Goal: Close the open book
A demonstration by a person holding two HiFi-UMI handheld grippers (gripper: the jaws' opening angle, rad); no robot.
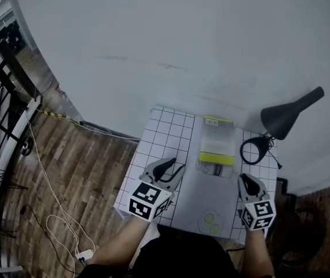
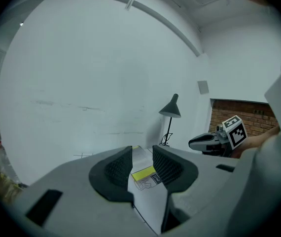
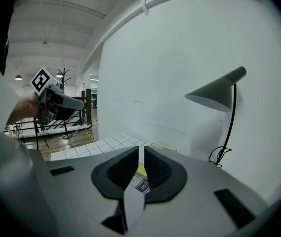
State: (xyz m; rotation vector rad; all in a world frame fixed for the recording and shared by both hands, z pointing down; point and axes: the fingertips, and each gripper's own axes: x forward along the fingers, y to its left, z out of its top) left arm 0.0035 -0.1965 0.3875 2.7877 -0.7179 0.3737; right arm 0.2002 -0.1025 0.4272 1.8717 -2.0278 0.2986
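Observation:
A book [image 1: 217, 142] with a white and yellow cover lies flat at the back middle of the small table [image 1: 202, 193]; from here it looks closed. My left gripper [image 1: 175, 165] hovers above the table's left side, jaws open and empty, well short of the book. My right gripper [image 1: 243, 178] hangs over the right side, its jaws drawn to a thin slit with nothing between them. In the left gripper view the book [image 2: 143, 173] shows between the open fingers [image 2: 118, 169], with the right gripper [image 2: 199, 143] off to the right. The right gripper view shows the book [image 3: 139, 171] through the slit.
A black desk lamp [image 1: 289, 114] stands at the table's back right with a coiled cable [image 1: 255, 150] by its foot. A white grid mat [image 1: 165, 132] covers the table's left part. A white wall rises behind. Wooden floor with a loose cord [image 1: 49, 213] and a black railing [image 1: 3, 97] lies left.

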